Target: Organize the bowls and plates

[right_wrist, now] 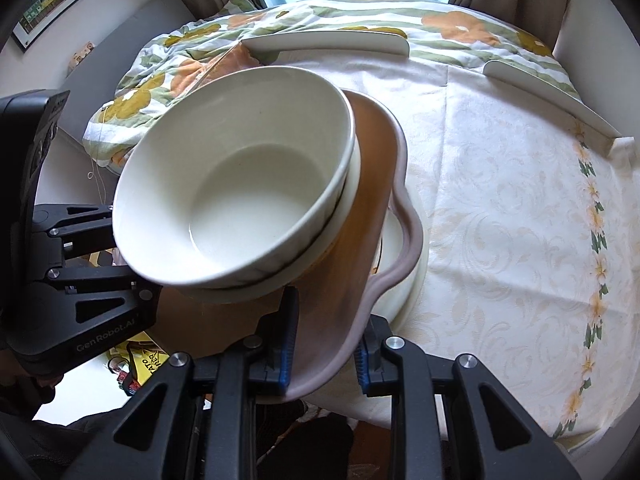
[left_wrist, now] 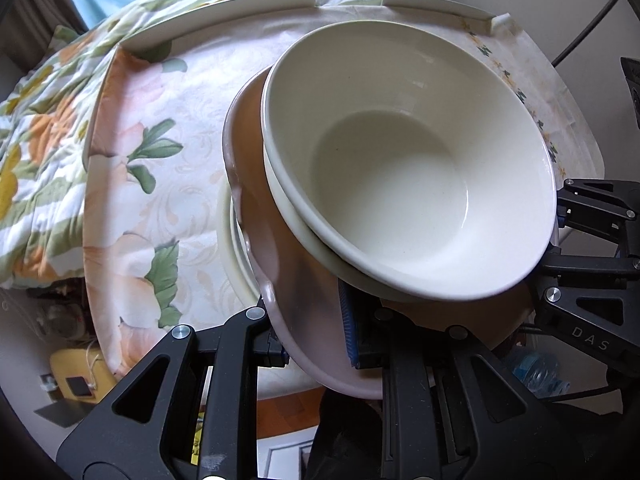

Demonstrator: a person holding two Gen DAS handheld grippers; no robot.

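Floral cloth covers the table under my grippers, with a flowered quilt bunched beyond it and curtains at the window behind. My right gripper has its blue-padded jaws clamped on the near rim of a pink wavy-edged plate. My left gripper grips the same plate's rim from the other side, one blue pad on top and the other jaw under it. Two nested cream bowls sit on the plate, tilted. Beneath the plate, a cream plate rests on the cloth. White curved rails edge the table's far side. I read "Gen Robot.AI" on the left gripper's body in the right view and "DAS" on the right one's in the left view.
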